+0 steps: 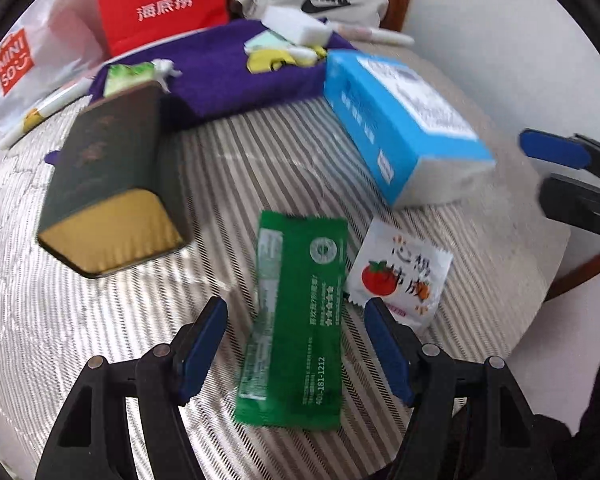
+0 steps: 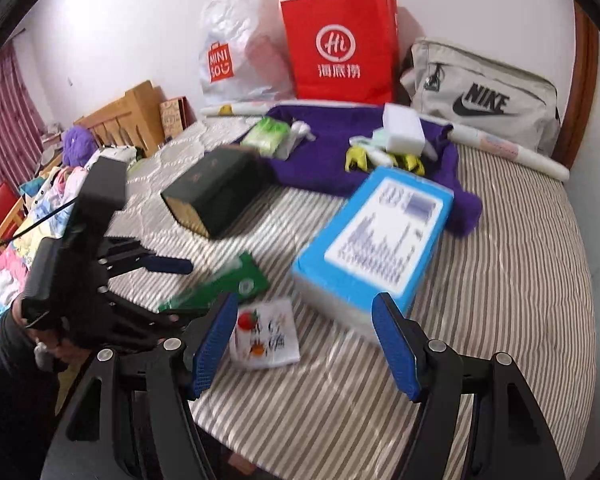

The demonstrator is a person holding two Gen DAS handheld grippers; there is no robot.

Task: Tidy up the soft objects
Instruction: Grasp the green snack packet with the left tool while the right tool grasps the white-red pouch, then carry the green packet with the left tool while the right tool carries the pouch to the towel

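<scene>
On the bed [image 1: 480, 240], the wet-wipe sachet [image 1: 296, 320] lies between the left fingers [image 1: 204, 340]. A tomato packet [image 1: 400, 272] sits beside the right-hand finger, a tissue box [image 1: 400, 128] beyond it, a tin box [image 1: 112, 184] ahead left.

In front of me the green sachet [image 1: 296, 320] lies flat on the striped bedcover [image 1: 260, 152]; just beside it, my white tomato-print packet [image 1: 400, 270]. The blue tissue pack [image 1: 400, 120] rests behind them.
</scene>
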